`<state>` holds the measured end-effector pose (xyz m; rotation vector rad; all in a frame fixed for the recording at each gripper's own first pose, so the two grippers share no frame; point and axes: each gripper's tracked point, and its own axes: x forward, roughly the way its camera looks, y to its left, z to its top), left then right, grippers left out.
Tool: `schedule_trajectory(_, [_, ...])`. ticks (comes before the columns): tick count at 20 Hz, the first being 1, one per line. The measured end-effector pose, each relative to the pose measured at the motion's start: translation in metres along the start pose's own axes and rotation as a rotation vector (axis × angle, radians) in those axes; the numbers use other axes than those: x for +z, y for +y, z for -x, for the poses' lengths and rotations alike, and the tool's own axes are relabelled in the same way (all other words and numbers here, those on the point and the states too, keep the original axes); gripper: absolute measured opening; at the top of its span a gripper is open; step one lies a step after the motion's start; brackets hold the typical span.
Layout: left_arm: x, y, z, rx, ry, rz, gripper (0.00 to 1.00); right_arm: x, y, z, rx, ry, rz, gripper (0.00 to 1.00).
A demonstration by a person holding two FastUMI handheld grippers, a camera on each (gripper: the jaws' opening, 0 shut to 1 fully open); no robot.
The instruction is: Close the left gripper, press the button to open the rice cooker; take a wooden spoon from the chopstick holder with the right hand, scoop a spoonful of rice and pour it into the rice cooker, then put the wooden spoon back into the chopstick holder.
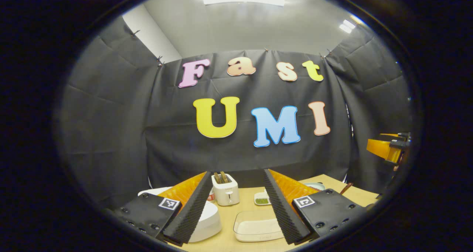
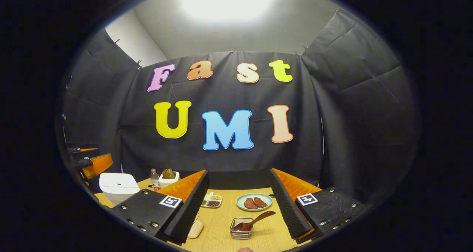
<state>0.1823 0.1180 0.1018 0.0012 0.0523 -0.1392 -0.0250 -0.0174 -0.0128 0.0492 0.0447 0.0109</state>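
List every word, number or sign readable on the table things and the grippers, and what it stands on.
No readable words.
Bottle: label too small to read.
Rice cooker: dark mark on top, too small to read.
Left gripper, right gripper: square code tags, no words.

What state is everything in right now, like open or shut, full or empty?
Left gripper: open, holding nothing.
Right gripper: open, holding nothing.
Rice cooker: lid shut.
Wooden spoon: resting tilted in the holder.
Chopstick holder: upright on the table.
Toaster: bread slices standing in its slots.
Clear container: lying flat; contents unclear.
Green plate: holds two reddish-brown pieces.
Bottle: upright, capped.
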Motion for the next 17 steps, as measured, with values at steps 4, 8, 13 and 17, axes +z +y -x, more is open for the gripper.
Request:
schedule_trajectory(4, [0.009,0.011,0.014,0.041,-0.013,0.019,0.96,0.003,0.012,-0.001,0.036,-0.012,0.006,0.97])
schedule_trajectory(8, [0.017,0.015,0.024,0.072,-0.022,-0.001,0.96,0.008,0.024,0.0,0.058,-0.033,-0.019,0.98])
schedule_trajectory(13, [0.025,0.022,0.036,0.116,-0.025,-0.004,0.96,0.001,0.044,-0.006,0.111,-0.007,-0.017,0.93])
schedule_trajectory(17, [0.024,0.033,0.046,0.148,-0.018,-0.001,0.96,0.01,0.054,-0.01,0.128,-0.031,-0.013,0.98])
